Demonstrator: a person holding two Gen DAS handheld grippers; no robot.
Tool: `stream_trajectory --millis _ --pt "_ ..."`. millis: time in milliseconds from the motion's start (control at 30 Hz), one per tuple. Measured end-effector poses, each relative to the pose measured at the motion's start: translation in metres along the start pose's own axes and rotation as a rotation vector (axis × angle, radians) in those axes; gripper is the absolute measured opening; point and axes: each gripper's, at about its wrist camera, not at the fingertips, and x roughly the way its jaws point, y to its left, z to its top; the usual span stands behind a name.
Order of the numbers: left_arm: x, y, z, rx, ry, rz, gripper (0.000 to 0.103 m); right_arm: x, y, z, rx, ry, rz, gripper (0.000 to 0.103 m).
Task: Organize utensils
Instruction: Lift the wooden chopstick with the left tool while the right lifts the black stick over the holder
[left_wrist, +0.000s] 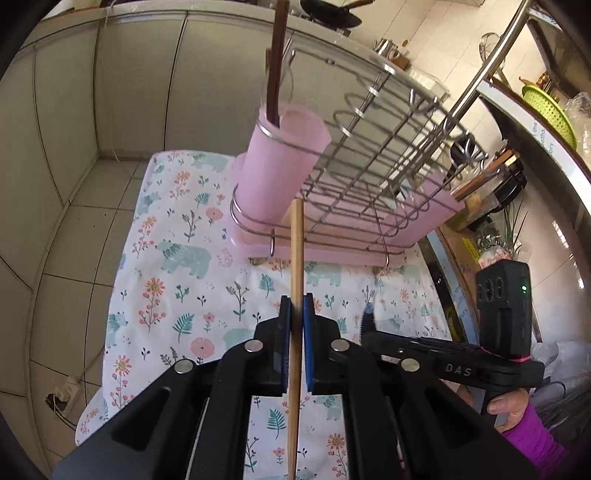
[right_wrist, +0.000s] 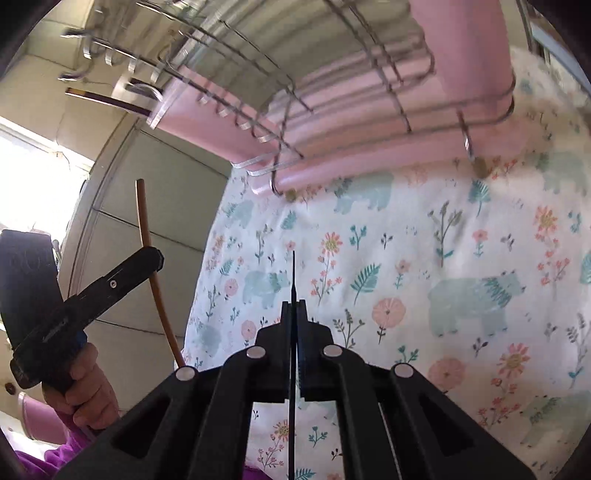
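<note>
Black left tool (left_wrist: 295, 317): its blue-padded jaws pinch a pale chopstick (left_wrist: 295, 258), which runs upright between them, its top end in front of the rack's near rail and its lower end running out past the bottom of the view.
Left tool, from the right wrist view (right_wrist: 157, 258): held in a hand (right_wrist: 88, 391) with a purple sleeve, at the left edge beyond the cloth; the chopstick (right_wrist: 147, 243) sticks out above and below the jaws.
Right tool (right_wrist: 293, 306): jaws pressed together on a thin dark utensil (right_wrist: 293, 273), seen edge-on, which pokes out ahead of the tips above the cloth; what kind it is I cannot tell.
Right tool, from the left wrist view (left_wrist: 367, 317): low on the right, a toothed dark edge showing at its tip, a hand (left_wrist: 506, 410) in a purple sleeve (left_wrist: 535, 446) on its grip.
Cloth (left_wrist: 177, 258): white with flowers and teal bears, spread over the tabletop under both tools.
Rack (left_wrist: 369, 166): wire dish rack on a pink tray (left_wrist: 332, 251), at the far side of the cloth.
Cup (left_wrist: 280, 162): pink, seated in a wire ring at the rack's left end, with dark chopsticks (left_wrist: 277, 66) standing in it.
Surroundings: tiled floor (left_wrist: 74, 258) left of the cloth; a green basket (left_wrist: 546, 110) far right.
</note>
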Motion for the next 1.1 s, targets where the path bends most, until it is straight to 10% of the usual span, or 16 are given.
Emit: stream_trajectory --millis 667,1100 --pt "-0.09 -0.041 0.084 0.058 -0.562 -0.017 0.005 -0.184 0.068 0.065 -0.325 -0.854 -0.238 0.002" --pt "-0.088 -0.063 0.123 0.099 -0.749 0.026 0.005 -0.158 0.045 0.1 -0.43 -1.018 -0.368 0.002"
